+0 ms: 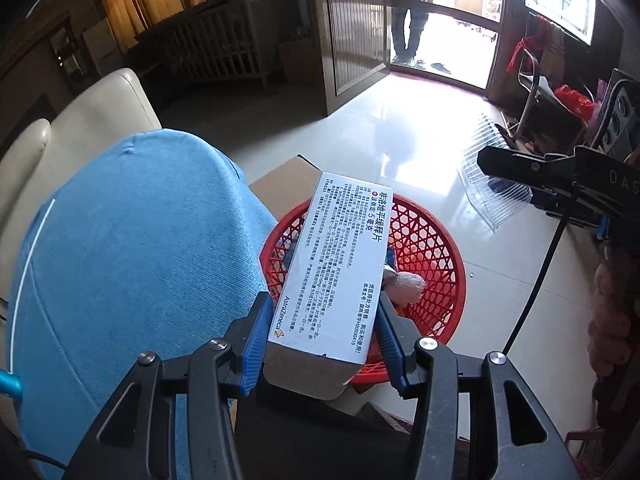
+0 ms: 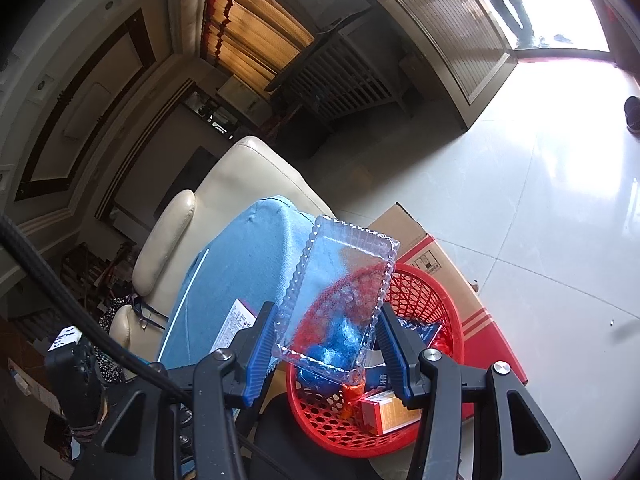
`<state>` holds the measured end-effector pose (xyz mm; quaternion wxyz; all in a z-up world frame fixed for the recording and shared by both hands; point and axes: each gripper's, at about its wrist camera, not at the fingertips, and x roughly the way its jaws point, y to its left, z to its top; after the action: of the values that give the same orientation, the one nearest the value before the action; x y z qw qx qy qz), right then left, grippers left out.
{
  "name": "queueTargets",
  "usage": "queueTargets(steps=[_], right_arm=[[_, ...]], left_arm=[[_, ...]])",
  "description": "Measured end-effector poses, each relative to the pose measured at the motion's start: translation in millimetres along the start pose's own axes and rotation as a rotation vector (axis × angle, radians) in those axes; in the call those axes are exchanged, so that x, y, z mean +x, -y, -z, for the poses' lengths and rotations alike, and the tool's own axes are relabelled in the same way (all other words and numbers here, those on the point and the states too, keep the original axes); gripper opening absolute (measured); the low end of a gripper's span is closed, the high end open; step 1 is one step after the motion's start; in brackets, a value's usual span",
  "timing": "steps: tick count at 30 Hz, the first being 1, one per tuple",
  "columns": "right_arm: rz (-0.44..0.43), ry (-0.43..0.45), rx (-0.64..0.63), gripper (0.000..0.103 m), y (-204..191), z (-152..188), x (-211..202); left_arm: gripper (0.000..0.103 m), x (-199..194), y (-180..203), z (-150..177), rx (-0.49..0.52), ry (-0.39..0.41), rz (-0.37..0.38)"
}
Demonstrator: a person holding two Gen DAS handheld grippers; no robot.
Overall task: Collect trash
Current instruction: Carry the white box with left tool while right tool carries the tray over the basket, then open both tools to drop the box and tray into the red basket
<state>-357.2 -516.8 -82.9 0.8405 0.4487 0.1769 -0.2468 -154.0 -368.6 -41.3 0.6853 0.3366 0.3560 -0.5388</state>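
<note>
From the left wrist, the left hand-held gripper (image 1: 322,344) clamps a white medicine box (image 1: 340,268) by its near end, the blue pads pressed on both long sides. The box juts forward and hangs over the red mesh basket (image 1: 432,256), probably so that letting go would drop it straight in. A blue cloth (image 1: 132,240) drapes something bulky on the left, beside a cream armchair (image 1: 96,120). At the right edge the right hand-held gripper (image 1: 520,168) carries a clear plastic tray (image 1: 492,184) above the tiled floor (image 1: 420,128).

From the right wrist, the clear plastic tray (image 2: 340,300) stands on end between the pads of the right hand-held gripper (image 2: 326,344), gripped low across its width and poised over the red mesh basket (image 2: 424,300). An orange carton (image 2: 388,412) already lies inside. The basket appears to rest on a cardboard box (image 2: 436,252).
</note>
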Motion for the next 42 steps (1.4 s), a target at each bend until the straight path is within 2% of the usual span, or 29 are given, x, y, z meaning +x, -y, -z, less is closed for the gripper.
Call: queueTargets(steps=[9, 16, 33, 42], right_arm=[[0.019, -0.04, -0.005, 0.053, -3.7, 2.1, 14.4], [0.065, -0.074, -0.01, 0.053, -6.2, 4.4, 31.1], [0.156, -0.117, -0.034, 0.053, -12.8, 7.2, 60.5], [0.174, -0.125, -0.052, 0.056, -24.3, 8.6, 67.7]], left_arm=[[0.052, 12.1, -3.0, 5.2, 0.004, -0.016, 0.029], [0.052, 17.0, -11.8, 7.0, 0.007, -0.007, 0.029], [0.052, 28.3, -31.2, 14.0, -0.011, 0.005, 0.084], [0.052, 18.7, -40.4, 19.2, -0.02, 0.033, 0.062]])
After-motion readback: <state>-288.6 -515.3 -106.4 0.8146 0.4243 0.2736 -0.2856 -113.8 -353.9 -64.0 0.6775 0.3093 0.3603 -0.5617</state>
